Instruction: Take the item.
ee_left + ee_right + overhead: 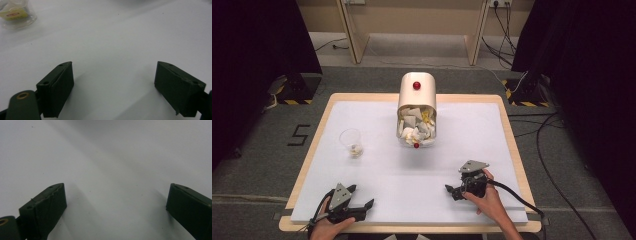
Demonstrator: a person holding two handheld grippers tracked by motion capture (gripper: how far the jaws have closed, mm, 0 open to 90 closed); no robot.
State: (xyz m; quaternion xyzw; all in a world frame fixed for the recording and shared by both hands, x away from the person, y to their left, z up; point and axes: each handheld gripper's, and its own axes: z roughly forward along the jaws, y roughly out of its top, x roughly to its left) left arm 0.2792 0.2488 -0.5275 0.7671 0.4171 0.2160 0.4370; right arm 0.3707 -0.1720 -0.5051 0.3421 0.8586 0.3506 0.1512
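Both parked low near the tabletop [412,170] front edge, jaws spread and empty: left hand-held gripper [362,199], right hand-held gripper [451,191]. Cup [351,142] upright nearest the left, probably for easy reach; tipped bin [416,111] behind.

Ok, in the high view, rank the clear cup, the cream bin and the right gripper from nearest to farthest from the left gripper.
1. Clear cup, just ahead on the left.
2. Right gripper, across the near edge.
3. Cream bin, lying on its side at table centre, far side.
Measured from the left gripper.
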